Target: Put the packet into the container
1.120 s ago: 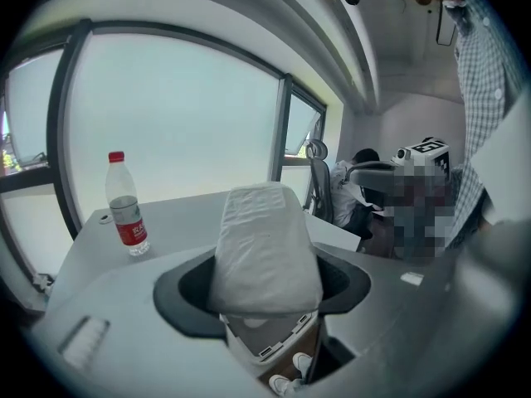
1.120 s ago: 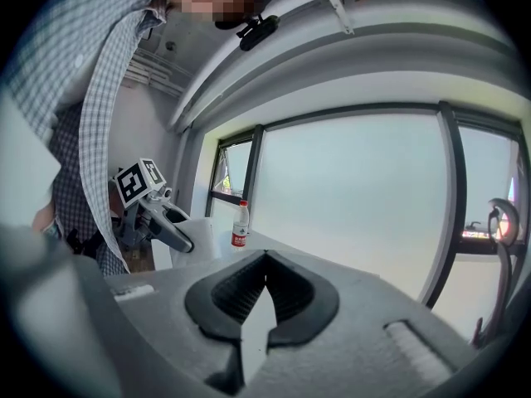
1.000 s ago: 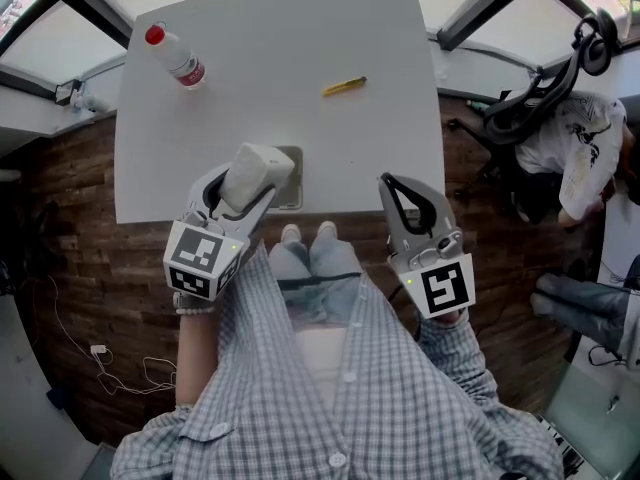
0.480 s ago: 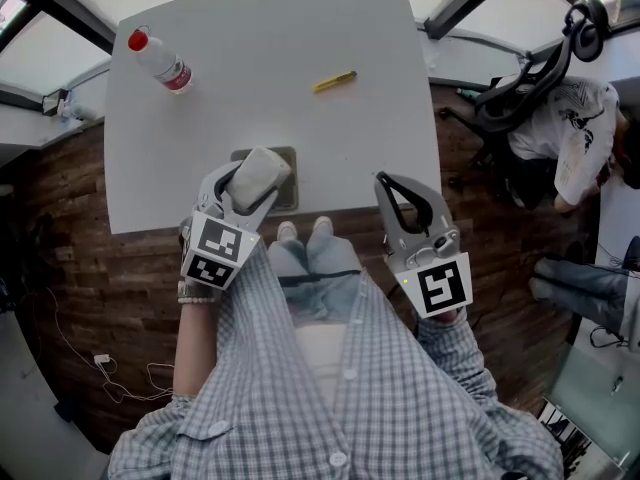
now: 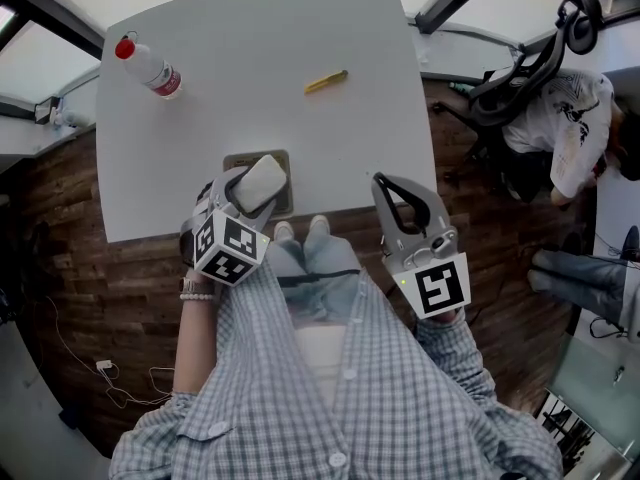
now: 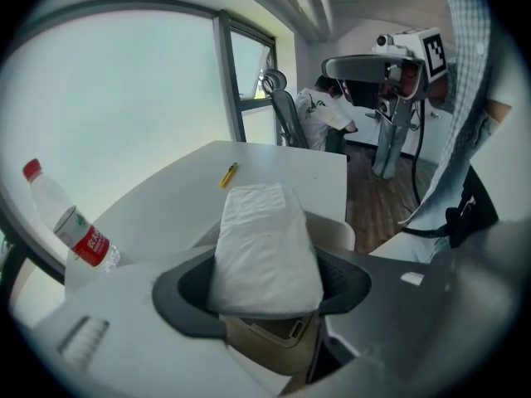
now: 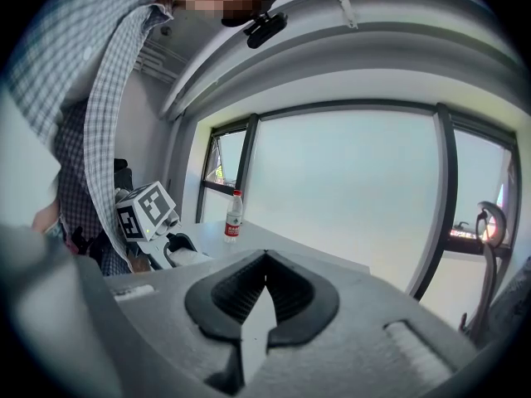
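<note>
Clamping the white packet (image 6: 265, 247) just above the container (image 5: 245, 155), the left gripper (image 5: 250, 190) hangs at the tabletop's (image 5: 260, 68) near edge. Right of the container, past that edge, the right gripper (image 7: 265, 255) is closed, empty. A bottle (image 5: 148, 66) and a yellow pen (image 5: 326, 81) lie well beyond.

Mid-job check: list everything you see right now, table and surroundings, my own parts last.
table: one, white, centre
bottle: one, clear with red cap, table's far left corner
pen-like item: one, yellow, far side of table
container: one, beige, near table edge, under the packet
packet: one, white, held over the container
office chair: one, black, right of table
cable: one, white, floor at left
left gripper: one, grey, shut on the packet
right gripper: one, grey, shut, empty, off the table's near edge
</note>
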Demonstrator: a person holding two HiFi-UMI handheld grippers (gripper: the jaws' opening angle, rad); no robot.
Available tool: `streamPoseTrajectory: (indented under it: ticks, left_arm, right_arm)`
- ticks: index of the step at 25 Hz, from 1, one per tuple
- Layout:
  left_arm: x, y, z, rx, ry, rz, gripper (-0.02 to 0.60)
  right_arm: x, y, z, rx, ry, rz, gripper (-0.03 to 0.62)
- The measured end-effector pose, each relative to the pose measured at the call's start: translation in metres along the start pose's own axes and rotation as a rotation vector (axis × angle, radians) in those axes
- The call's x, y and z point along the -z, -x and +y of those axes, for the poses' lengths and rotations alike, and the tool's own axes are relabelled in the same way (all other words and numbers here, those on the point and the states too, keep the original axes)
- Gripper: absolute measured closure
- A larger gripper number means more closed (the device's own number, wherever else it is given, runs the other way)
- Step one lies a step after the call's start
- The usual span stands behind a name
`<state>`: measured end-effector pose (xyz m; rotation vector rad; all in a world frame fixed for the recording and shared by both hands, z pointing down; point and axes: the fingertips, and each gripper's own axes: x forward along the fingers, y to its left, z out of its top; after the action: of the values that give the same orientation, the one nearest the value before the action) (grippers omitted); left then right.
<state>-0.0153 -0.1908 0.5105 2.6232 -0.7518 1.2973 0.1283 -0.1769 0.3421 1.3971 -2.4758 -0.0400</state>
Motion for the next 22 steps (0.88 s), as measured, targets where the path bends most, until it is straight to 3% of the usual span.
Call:
streamPoseTrajectory:
  ticks: [4, 14, 19, 22]
  left_arm:
    - [0.001, -0.003, -0.002, 0.004, -0.043, 0.018, 0.296]
    - [0.001, -0.004, -0.004, 0.011, -0.026, 0.011, 0.285]
    - [-0.004, 0.002, -0.002, 0.019, 0.021, -0.012, 0.284]
    - [-0.007, 0.006, 0.0, 0.002, 0.001, -0.02, 0.281]
  right_arm:
    - [0.003, 0.0, 0.0, -0.008, -0.001, 0.014, 0.592]
    - [0.001, -0.002, 0.001, -0.025, 0.0, 0.013, 0.592]
    - [0.0, -0.003, 0.0, -0.026, 0.004, 0.009, 0.592]
    - [0.0, -0.003, 0.0, -0.028, 0.003, 0.003, 0.592]
